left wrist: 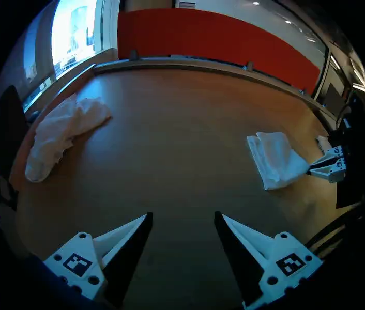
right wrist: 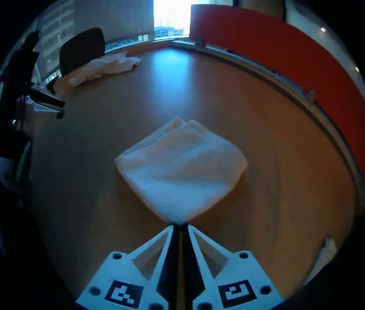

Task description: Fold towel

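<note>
towel (right wrist: 182, 168), white, folded – on wooden table (left wrist: 182, 134)

left gripper view, left to right:
- window (left wrist: 76, 31), bright, at the far left corner of the room.
- chair (left wrist: 4, 129), dark, at the table's left edge.
- crumpled cloth (left wrist: 63, 134), white, unfolded, lying in a loose heap near the table's far left edge, well apart from the towel.
- left gripper (left wrist: 182, 227), low in the foreground, its two fingers spread wide apart over bare wood, nothing between them.
- red partition (left wrist: 218, 36), running along the table's far side.
- towel, a flat folded packet on the right part of the table, near the right edge.
- right gripper (left wrist: 332, 165), just beyond the towel on the right, its tip meeting the towel's right-hand corner.

right gripper view, left to right:
- chair, dark, at the far left, with the crumpled cloth just beside it on the table's far end.
- towel, mid-table, lying as a diamond with layered edges showing at its far corner and one corner pointing at the camera.
- right gripper, its fingers drawn together with hardly a slit between them, tips touching the towel's near corner; whether any cloth is nipped between them cannot be told.
- red partition, along the table's right side.
</note>
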The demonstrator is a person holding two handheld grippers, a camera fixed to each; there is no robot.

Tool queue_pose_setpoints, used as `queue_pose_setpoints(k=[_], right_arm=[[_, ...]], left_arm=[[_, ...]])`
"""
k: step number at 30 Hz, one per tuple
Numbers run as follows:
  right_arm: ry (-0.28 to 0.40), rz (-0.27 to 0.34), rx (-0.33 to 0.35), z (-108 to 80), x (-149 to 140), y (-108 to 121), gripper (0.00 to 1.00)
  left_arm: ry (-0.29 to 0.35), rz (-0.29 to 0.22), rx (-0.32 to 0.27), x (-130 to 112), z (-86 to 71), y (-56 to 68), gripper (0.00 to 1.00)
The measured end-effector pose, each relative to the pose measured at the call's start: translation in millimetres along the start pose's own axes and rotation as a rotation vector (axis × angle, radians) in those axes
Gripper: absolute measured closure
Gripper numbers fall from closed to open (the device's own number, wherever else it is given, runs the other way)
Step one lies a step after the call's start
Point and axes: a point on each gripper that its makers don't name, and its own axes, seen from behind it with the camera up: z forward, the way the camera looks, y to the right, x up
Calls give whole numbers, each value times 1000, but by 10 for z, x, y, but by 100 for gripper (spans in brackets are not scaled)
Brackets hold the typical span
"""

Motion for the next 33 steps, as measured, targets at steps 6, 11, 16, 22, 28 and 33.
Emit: queue_pose_setpoints(k=[6, 11, 16, 22, 28, 33], right_arm=[[52, -28, -21, -231, 379, 169, 95], [87, -58, -50, -458, 705, 351, 95], [114, -80, -78, -691, 961, 526, 95], [127, -92, -110, -921, 1083, 753, 95], [119, -89, -145, -1072, 1036, 1002, 95], [114, -73, -170, -1181, 957, 1239, 95]], left_arm=[[12, 8, -7, 84, 7, 34, 13], [26, 13, -12, 167, 2, 68, 12], [39, 12, -17, 244, -3, 113, 12], [49, 17, -23, 303, -4, 179, 13], [52, 23, -25, 331, 2, 229, 12], [53, 26, -25, 349, 4, 253, 12]])
